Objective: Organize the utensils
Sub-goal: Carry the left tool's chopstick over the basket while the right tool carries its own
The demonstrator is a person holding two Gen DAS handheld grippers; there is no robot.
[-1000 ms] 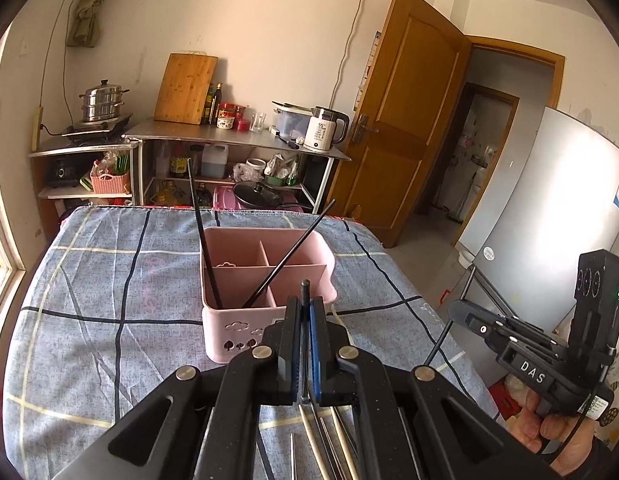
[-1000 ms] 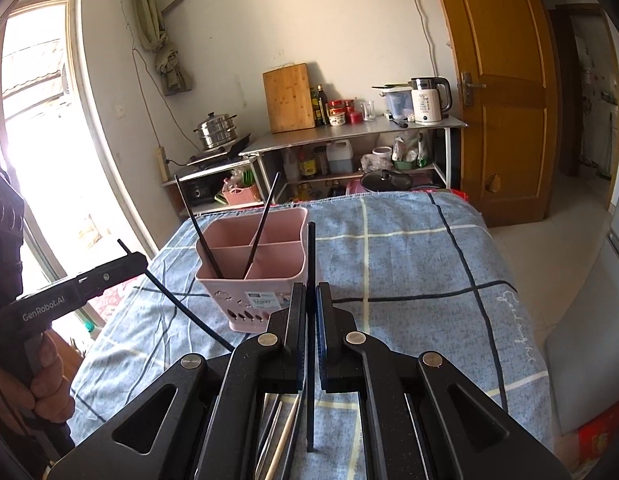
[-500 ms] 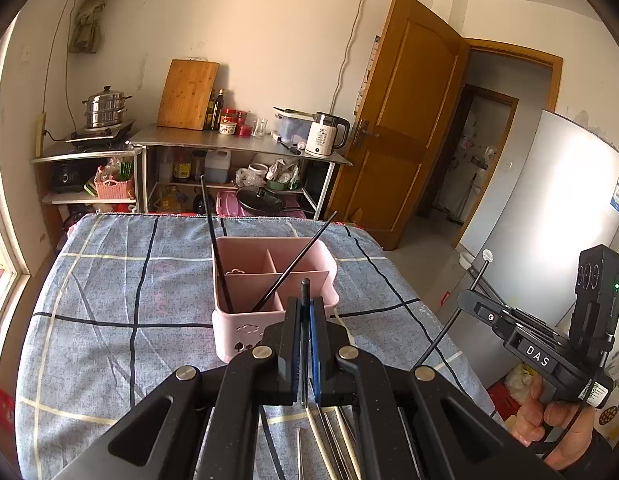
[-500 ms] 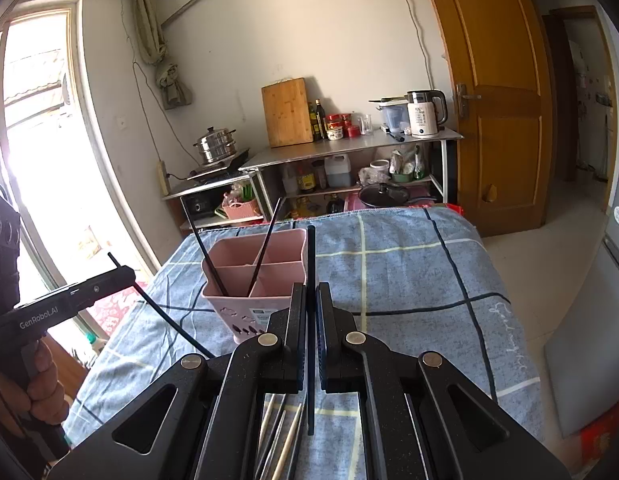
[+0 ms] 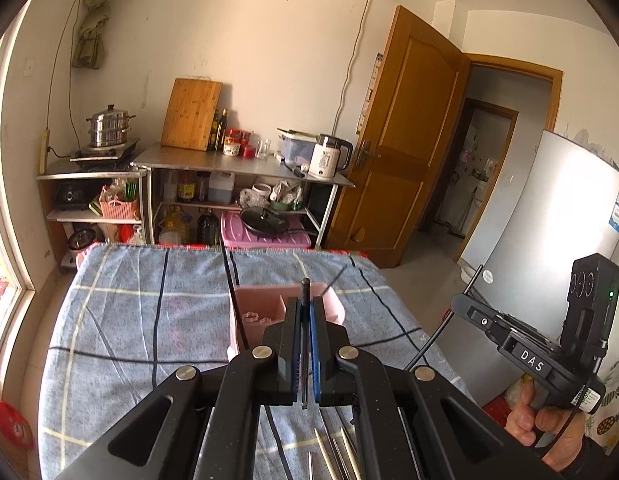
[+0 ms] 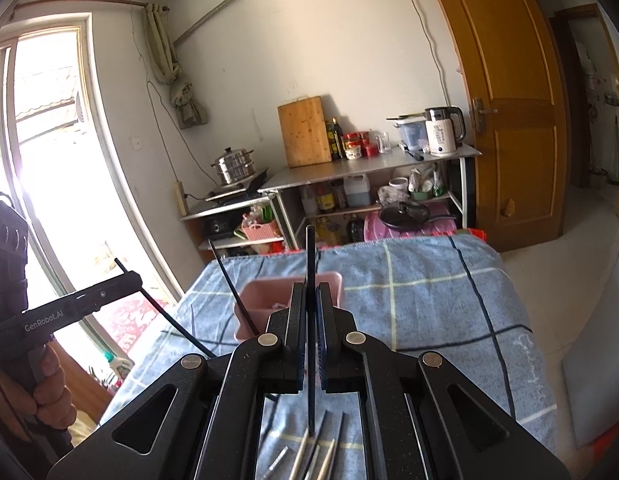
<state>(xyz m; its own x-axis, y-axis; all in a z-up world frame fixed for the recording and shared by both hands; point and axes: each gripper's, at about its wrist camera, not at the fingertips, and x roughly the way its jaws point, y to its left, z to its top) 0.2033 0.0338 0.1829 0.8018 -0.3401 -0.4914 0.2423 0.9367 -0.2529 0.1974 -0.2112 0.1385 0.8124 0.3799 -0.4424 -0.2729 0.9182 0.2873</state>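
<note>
Here, the left wrist view:
- Left gripper (image 5: 305, 344): jaws clamped on a black chopstick (image 5: 305, 292) that stands up between the pads, its tip above the fingertips.
- Pink utensil holder (image 5: 261, 312): on the blue checked tablecloth (image 5: 129, 320), directly beyond the fingertips and partly hidden by them; a dark chopstick (image 5: 233, 304) leans in its left side.
- Loose utensils (image 5: 333, 456): several pale, slim sticks lie on the cloth below the gripper, near the bottom edge.
- Right gripper (image 5: 457, 308): at the right edge, off the side of the table, held in a hand (image 5: 549, 428); a thin black chopstick (image 5: 441, 328) is pinched at its tip and slants down-left.
- Background: steel shelf rack (image 5: 245, 164) with cutting board (image 5: 191, 114) and kettle (image 5: 327, 156).

Next, the right wrist view:
- Right gripper (image 6: 311, 336): jaws closed on a black chopstick (image 6: 309, 256) that runs upright between the pads and sticks out above and below them.
- Pink utensil holder (image 6: 269, 296): just beyond the fingertips on the cloth, one dark chopstick (image 6: 233, 288) leaning out of it to the left.
- Loose utensils (image 6: 313, 452): pale sticks lie side by side on the tablecloth (image 6: 429, 300) under the gripper.
- Left gripper (image 6: 129, 278): at the left edge, held in a hand (image 6: 49, 388), closed on a thin black chopstick (image 6: 169, 320) that slants down toward the table.
</note>
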